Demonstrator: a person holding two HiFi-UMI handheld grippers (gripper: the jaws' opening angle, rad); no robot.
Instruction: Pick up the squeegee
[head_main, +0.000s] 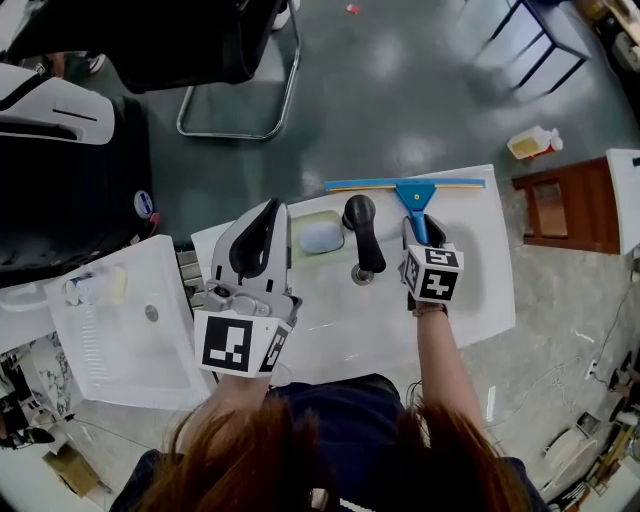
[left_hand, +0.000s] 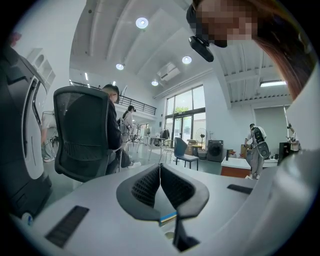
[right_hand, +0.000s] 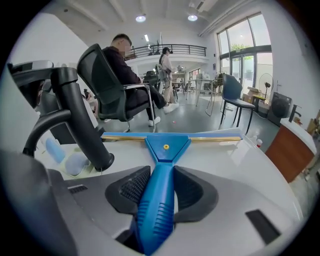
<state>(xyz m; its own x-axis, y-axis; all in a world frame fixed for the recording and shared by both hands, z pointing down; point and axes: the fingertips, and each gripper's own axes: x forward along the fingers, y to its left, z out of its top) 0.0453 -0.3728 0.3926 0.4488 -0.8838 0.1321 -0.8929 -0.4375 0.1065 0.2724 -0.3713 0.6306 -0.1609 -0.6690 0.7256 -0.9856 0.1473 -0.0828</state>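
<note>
Jaws of the left gripper (left_hand: 160, 169) are pressed together with nothing between them, and it is held over the left end of the white sink top (head_main: 480, 290). Just right of it, a pale blue block (head_main: 321, 237) lies in a recessed dish, and beside that stands the black faucet (head_main: 362, 235). Further right, the blue squeegee (head_main: 415, 190) lies with its blade along the sink top's far edge and its handle pointing near. The right gripper (right_hand: 161, 175) pinches that handle between both pads.
</note>
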